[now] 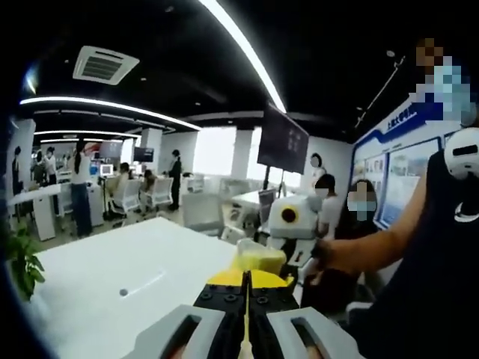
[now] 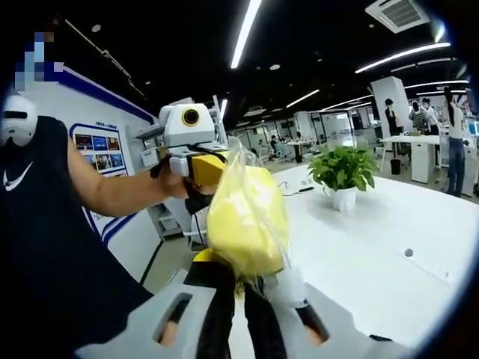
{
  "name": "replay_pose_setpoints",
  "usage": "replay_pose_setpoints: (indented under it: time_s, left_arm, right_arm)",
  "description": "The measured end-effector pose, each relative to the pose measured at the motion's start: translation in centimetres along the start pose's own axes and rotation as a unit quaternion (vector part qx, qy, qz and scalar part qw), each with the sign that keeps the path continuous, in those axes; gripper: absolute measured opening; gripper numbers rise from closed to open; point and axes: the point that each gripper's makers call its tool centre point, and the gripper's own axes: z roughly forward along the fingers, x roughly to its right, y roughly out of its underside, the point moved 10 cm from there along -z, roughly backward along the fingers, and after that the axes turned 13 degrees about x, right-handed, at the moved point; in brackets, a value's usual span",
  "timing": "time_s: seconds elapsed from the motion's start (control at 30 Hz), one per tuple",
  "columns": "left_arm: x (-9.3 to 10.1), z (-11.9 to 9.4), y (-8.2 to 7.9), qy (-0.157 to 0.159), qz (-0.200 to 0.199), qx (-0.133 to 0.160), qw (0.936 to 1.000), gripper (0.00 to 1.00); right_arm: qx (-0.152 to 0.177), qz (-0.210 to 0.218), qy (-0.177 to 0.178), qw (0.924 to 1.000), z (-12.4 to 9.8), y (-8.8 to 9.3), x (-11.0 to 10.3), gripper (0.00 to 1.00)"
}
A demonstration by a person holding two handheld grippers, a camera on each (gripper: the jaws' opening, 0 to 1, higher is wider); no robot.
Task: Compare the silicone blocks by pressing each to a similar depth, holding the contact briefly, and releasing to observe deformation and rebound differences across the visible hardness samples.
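In the left gripper view, the left tool (image 1: 247, 299) rises from six o'clock with its black jaws pressed together, a strip of yellow showing just beyond the tips. Ahead of it, toward one o'clock, the right tool (image 1: 288, 224) comes in, held by a person's hand (image 1: 340, 254), with a pale yellow bagged block (image 1: 258, 258) at its near side, just above the left tool's tips. The white bench (image 1: 112, 284) spreads out at nine o'clock, with a leafy plant (image 1: 22, 262) at its far left edge.

In the right gripper view, the right tool (image 2: 239, 288) pinches the bottom of a clear plastic bag holding the yellow silicone block (image 2: 243, 221), which stands up at the centre. Behind it at eleven o'clock, the left tool (image 2: 196, 166) touches the top of the bag; whether it grips the bag I cannot tell. The bench (image 2: 374, 247) lies at three o'clock, carrying a potted plant (image 2: 343, 176).
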Motion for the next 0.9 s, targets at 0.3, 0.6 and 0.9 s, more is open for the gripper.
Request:
replay_pose_setpoints:
  time_s: [0.3,0.6,0.9]
  left_arm:
    - [0.2,-0.3,-0.4,0.010,-0.004,0.004,0.9999,0.00]
    - [0.3,-0.2,-1.5,0.023,-0.034,0.033,0.9986,0.00]
    - [0.0,0.1,-2.0,0.029,-0.030,0.044,0.9982,0.00]
  right_arm:
    - [-0.003,-0.012,-0.003,0.9999,0.1,-0.4,-0.5,0.00]
    - [0.051,-0.024,0.004,0.9984,0.1,-0.9,-0.6,0.05]
    - [0.067,-0.051,0.036,0.9958,0.1,-0.9,0.3,0.26]
